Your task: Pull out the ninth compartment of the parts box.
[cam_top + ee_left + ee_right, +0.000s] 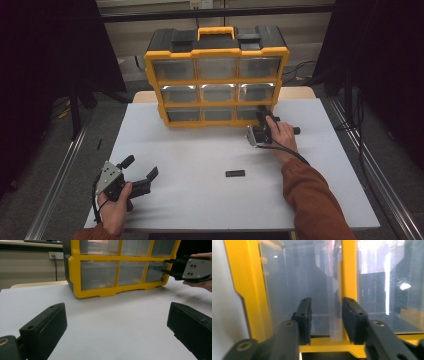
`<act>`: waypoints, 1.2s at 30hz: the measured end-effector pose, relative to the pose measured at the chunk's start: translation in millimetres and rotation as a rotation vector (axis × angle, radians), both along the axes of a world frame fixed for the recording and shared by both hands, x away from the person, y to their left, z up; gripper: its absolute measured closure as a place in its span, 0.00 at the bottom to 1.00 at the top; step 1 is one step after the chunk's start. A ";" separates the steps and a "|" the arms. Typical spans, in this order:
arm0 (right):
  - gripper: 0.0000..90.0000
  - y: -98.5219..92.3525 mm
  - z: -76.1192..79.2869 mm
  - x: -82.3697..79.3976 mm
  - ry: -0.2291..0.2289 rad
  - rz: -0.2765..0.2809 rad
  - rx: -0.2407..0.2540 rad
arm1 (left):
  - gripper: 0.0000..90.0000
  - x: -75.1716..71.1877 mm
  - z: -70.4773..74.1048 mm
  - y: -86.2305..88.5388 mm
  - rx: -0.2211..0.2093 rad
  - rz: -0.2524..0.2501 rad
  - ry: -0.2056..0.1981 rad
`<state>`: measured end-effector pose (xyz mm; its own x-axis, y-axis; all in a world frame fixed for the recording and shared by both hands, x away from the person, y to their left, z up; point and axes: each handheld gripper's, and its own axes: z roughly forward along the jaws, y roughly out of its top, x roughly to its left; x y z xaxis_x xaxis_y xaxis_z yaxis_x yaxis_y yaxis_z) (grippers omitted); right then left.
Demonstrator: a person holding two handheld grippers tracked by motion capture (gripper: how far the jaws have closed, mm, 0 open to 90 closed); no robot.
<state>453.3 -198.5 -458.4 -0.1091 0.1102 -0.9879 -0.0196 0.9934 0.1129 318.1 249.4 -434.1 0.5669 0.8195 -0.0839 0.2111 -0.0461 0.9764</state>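
The right hand-held gripper (262,119) is at the bottom-right drawer (250,113) of the yellow-and-black organiser cabinet (217,75), which stands at the far side of the bench (200,165). Its jaws are narrowed around the drawer's clear front tab, though I cannot tell whether the pads (305,315) actually press on it. The likely trouble: a shallow pinch on slick plastic could slip off when pulled, or the light cabinet could slide forward instead of the drawer opening. The drawer is transparent, glossy (seemingly empty). The left hand-held gripper (137,170) rests wide open near the bench's front edge, holding nothing.
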 end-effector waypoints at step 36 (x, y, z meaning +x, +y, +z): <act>0.88 -2.3 6.2 -1.9 -0.027 0.014 -0.011 | 0.03 -1.0 1.3 -1.5 -0.003 -0.006 -0.009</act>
<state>451.4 -200.8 -452.2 -0.0837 0.0982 -0.9916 -0.0366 0.9942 0.1015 317.1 247.9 -432.8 0.5722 0.8161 -0.0811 0.2025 -0.0448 0.9783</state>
